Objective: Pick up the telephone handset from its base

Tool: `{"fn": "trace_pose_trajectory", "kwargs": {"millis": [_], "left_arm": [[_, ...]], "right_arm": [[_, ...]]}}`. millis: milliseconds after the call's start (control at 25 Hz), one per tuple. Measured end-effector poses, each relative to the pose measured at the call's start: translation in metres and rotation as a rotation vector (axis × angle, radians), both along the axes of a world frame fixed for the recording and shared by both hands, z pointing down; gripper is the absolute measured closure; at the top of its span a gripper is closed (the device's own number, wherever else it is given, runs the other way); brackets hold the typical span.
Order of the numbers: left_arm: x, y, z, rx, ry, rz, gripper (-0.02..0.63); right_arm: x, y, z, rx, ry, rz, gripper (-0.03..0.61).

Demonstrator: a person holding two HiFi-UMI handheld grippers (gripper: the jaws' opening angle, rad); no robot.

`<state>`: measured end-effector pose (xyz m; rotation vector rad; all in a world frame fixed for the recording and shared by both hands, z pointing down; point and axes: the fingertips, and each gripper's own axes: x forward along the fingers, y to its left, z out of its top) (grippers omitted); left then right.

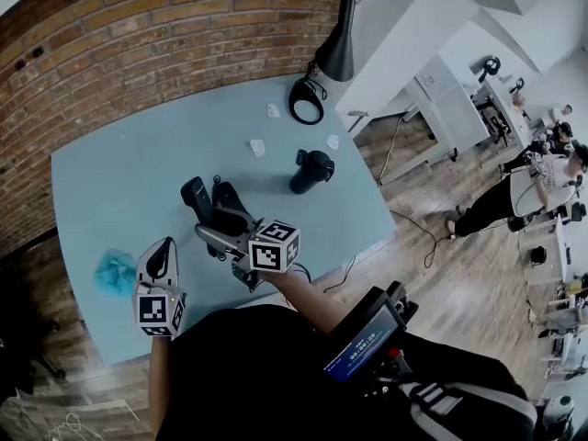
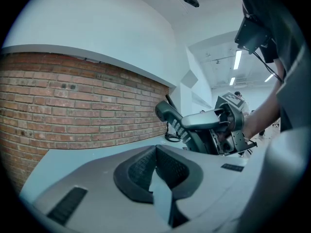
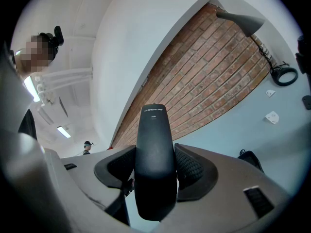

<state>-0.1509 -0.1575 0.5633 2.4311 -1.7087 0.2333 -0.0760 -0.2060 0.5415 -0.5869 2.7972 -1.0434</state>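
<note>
Head view showed a blue table (image 1: pixel 101 182) next to a brick wall (image 1: pixel 138 35). A fluffy blue ball (image 1: pixel 115 271) lay on the table, just left of the left gripper (image 1: pixel 165 246). Left gripper view showed that gripper's jaws pressed together with nothing in them. It sat low over the table.

To its right was the right gripper (image 1: pixel 213 220). Its jaws were squeezed tight on the black phone handset (image 1: pixel 196 197). The handset stuck out past the jaws, tilted, with its far end pointing toward the brick wall. Left gripper view showed the handset's buttons and the table below it. Right gripper view showed a small black thing with a wire (image 3: pixel 250 157) on the table, low and to the right of the jaws. I could not tell what it was.

Past the right gripper and a bit to its right stood a black cup (image 1: pixel 312 171). Some little white bits (image 1: pixel 257 147) lay near the cup. Farther off were a black ring (image 1: pixel 306 101) and a black lamp (image 1: pixel 336 49).
</note>
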Motion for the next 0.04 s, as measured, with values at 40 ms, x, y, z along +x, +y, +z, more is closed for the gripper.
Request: {"fn": "trace_pose_trajectory", "kwargs": {"millis": [40], "left_arm": [[0.0002,0.0007,0.0005,-0.001,0.0,0.0,0.594]], "right_arm": [[-0.0001,0.0005,0.0001,-0.001,0.0,-0.001,0.325]]}}
